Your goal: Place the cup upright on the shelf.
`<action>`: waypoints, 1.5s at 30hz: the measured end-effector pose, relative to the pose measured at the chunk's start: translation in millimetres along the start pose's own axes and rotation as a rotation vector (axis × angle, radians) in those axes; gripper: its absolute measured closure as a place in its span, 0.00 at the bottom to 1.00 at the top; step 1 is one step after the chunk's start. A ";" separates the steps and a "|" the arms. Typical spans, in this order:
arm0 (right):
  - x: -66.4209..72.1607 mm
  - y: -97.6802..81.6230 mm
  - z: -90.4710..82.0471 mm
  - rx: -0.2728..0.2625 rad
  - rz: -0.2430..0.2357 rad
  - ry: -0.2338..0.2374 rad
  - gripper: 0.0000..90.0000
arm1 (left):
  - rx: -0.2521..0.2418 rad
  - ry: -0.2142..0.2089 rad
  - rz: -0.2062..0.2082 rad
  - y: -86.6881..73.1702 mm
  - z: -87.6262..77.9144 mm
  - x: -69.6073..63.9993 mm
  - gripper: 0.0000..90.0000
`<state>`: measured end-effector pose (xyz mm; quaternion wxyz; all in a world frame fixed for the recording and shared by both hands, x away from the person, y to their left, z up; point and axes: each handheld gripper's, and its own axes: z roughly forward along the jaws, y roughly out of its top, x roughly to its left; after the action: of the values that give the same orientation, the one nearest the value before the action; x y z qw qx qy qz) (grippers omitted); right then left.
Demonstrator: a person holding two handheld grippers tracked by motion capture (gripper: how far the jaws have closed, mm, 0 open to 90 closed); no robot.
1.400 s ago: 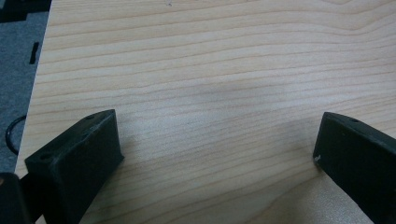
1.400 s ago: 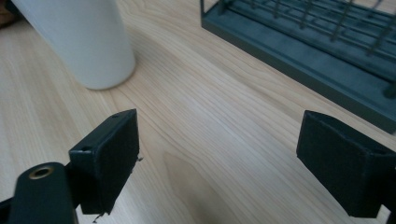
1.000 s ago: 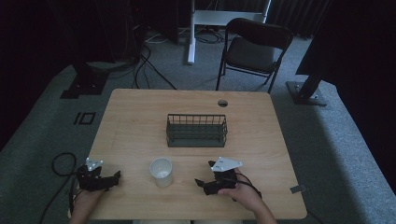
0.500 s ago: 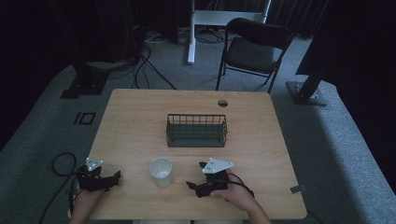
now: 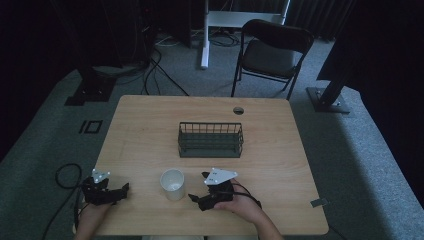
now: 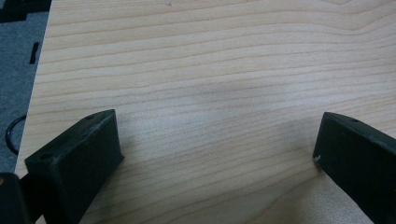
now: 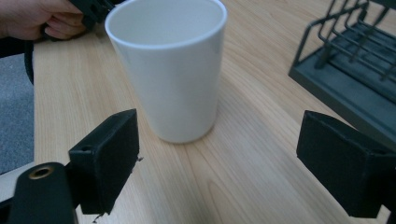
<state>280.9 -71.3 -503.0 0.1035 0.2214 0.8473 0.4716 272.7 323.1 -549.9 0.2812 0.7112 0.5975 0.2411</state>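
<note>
Near the table's front edge, the right gripper (image 5: 201, 196) lies low on the wood with its jaws spread wide and pointing at the white cup (image 5: 172, 184), which stands upright just beside it, a little left of the middle of that edge. From the right gripper view the cup (image 7: 170, 65) sits ahead of the open jaws, not yet between them and apart from both pads. This looks like the approach before a grasp: the next move calls for sliding forward until the cup's wall lies between the pads, then closing gently so it does not tip. At the front left corner the left gripper (image 5: 114, 191) rests with jaws spread over bare table (image 6: 210, 70), holding nothing. Farther back, around mid-table, stands the dark wire basket (image 5: 210, 140). No brand, label or writing can be read on anything.
</note>
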 end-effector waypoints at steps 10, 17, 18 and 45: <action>6.9 17.2 15.9 -0.005 -0.040 0.026 0.14 | 0.000 -0.001 0.000 0.0 0.0 0.0 0.01; 10.9 25.3 28.7 -0.007 -0.061 0.043 0.14 | 0.000 -0.002 0.002 0.0 -0.1 0.1 0.01; 11.4 25.9 30.0 -0.007 -0.061 0.041 0.14 | -0.001 -0.005 0.004 -0.2 -0.2 0.5 0.01; 22.6 36.5 61.9 -0.039 -0.086 0.063 0.14 | 0.000 -0.006 0.006 -0.2 -0.3 0.6 0.01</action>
<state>294.9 2.8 -504.4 0.1013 0.1677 0.8496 0.4897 272.5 323.7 -549.9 0.2825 0.7136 0.5946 0.2396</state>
